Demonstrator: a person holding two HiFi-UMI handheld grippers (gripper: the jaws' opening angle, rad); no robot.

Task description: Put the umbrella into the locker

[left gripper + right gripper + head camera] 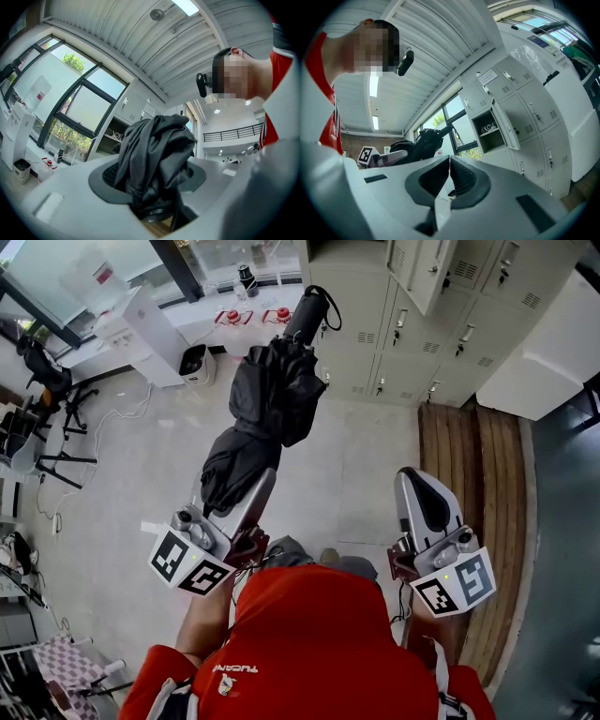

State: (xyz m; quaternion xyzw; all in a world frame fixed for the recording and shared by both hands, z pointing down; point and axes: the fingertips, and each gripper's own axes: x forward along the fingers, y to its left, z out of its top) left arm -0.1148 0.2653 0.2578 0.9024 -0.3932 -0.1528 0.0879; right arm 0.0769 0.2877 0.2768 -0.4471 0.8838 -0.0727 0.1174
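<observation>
A folded black umbrella sticks out forward from my left gripper, its strapped handle end pointing toward the lockers. The left jaws are shut on its bunched fabric, which fills the left gripper view. My right gripper is level beside it to the right, jaws shut together with nothing between them. A grey locker bank stands ahead. One locker has its door swung open and holds a coiled white cable. In the right gripper view the umbrella shows at the left.
A person in a red shirt holds both grippers. A wooden plank strip runs along the floor on the right, beside a white cabinet. A white bin, a white unit and dark chairs stand at the left.
</observation>
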